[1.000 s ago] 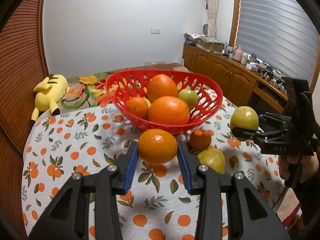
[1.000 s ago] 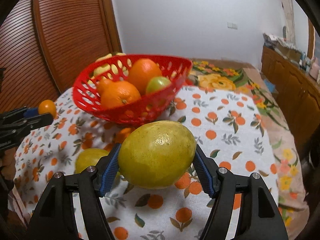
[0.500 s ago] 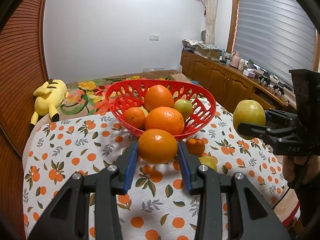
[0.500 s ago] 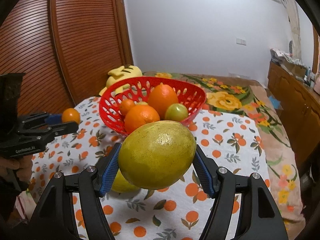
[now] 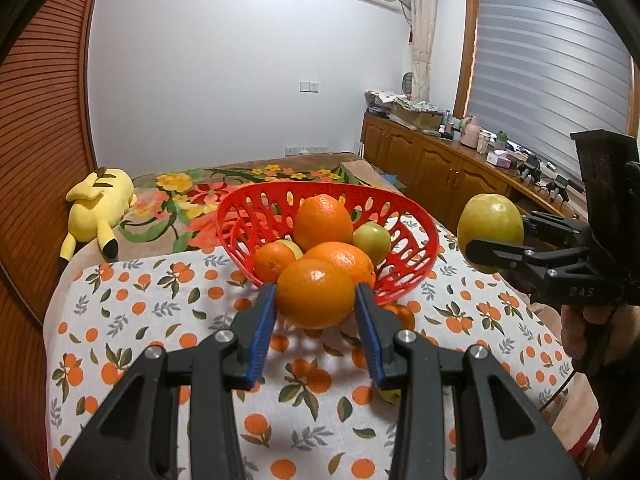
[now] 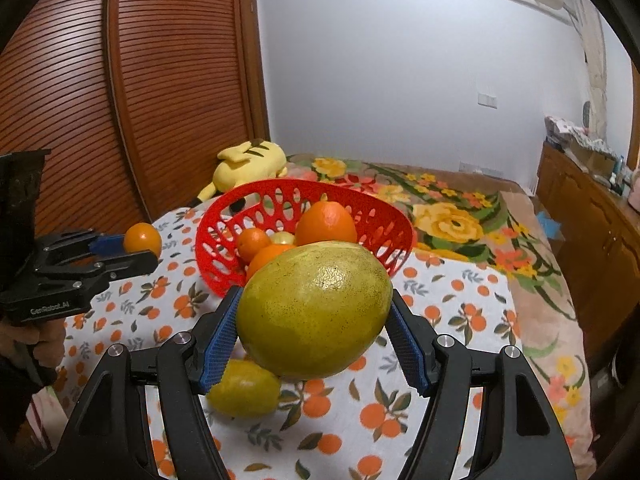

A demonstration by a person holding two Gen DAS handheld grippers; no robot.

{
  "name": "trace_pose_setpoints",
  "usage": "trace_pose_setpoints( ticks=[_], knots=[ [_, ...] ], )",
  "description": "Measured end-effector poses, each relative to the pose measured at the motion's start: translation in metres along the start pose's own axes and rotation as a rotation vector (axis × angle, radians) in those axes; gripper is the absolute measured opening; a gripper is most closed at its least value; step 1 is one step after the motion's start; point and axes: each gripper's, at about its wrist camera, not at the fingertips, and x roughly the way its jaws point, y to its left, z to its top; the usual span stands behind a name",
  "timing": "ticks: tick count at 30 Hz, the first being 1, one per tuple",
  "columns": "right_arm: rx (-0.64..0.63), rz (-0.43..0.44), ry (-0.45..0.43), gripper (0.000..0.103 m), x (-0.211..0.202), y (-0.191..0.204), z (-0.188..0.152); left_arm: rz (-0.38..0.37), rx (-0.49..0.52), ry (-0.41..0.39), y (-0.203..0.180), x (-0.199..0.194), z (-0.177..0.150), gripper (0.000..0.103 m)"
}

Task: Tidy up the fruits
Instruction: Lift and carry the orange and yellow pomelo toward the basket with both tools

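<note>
My left gripper is shut on an orange and holds it in the air in front of the red basket. My right gripper is shut on a large yellow-green citrus fruit, also lifted, near the basket's front. The basket holds several oranges and a green fruit. A yellow lemon lies on the cloth under the right gripper. A small orange lies partly hidden by the basket. The right gripper shows in the left wrist view, the left gripper in the right wrist view.
The table has an orange-print cloth. A yellow plush toy lies on the flowered bed behind. Wooden cabinets with clutter run along the right wall. A slatted wooden door stands at the left.
Both grippers have risen with their fruit and come closer to the basket. The table and the loose fruit on it have dropped lower in both views.
</note>
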Motion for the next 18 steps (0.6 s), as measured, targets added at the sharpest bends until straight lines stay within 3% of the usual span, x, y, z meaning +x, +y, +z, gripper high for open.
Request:
trace_pose_setpoints(
  ticks=[18],
  knots=[
    [-0.021, 0.033, 0.053, 0.071, 0.063, -0.016, 0.022, 0.024, 0.024, 0.042, 0.019, 0.066, 0.037, 0.038]
  ],
)
